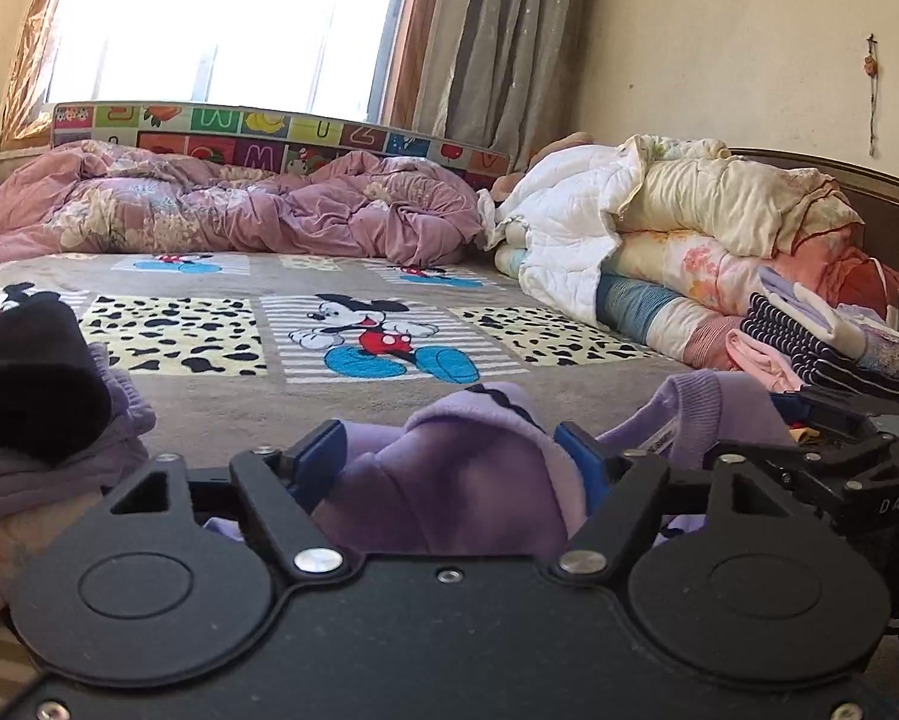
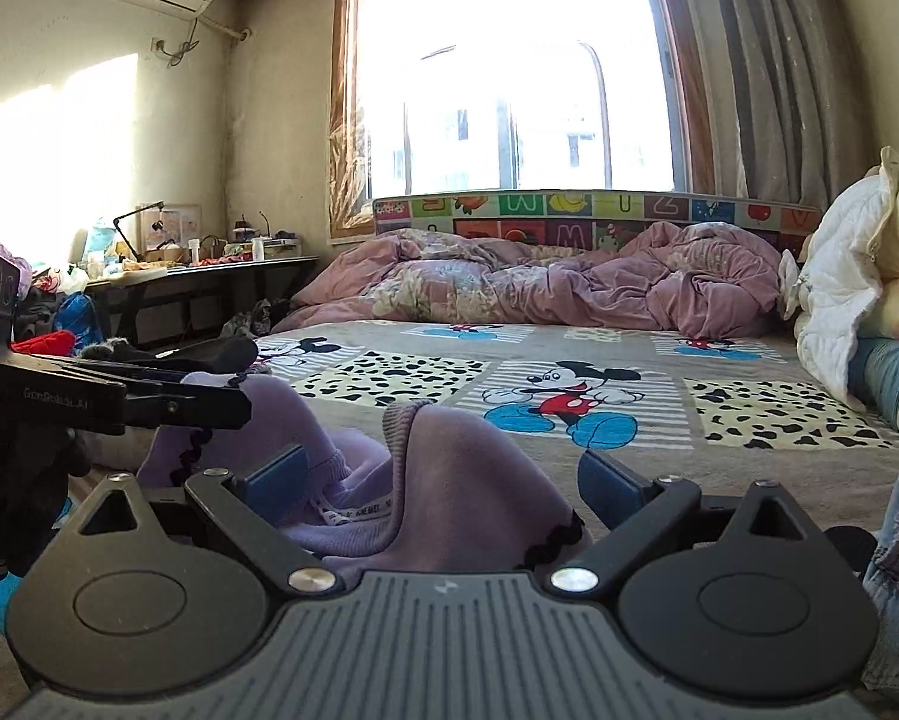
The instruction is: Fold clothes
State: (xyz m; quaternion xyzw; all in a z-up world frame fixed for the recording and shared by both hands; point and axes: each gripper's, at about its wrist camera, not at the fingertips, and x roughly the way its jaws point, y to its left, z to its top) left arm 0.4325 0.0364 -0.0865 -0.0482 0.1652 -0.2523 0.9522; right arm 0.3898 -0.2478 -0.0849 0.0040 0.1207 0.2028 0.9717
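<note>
A purple knit garment (image 1: 467, 468) with black scalloped trim lies bunched on the bed in front of me. My left gripper (image 1: 449, 459) has its blue pads pressed against both sides of a raised fold of it. In the right wrist view the same purple garment (image 2: 449, 468) humps up between the pads of my right gripper (image 2: 446, 480). Those jaws stand wide, and bedspread shows between the cloth and the right pad. A white label shows on the cloth near the left pad. The left gripper's black body (image 2: 149, 405) reaches in from the left, just beside the cloth.
The Mickey Mouse bedspread (image 1: 365, 330) stretches ahead to a crumpled pink quilt (image 1: 239, 204). Folded quilts (image 1: 719, 240) and a small stack of folded clothes (image 1: 821, 342) lie at the right. A black garment (image 1: 23, 378) sits at the left. A cluttered desk (image 2: 197, 276) stands beside the bed.
</note>
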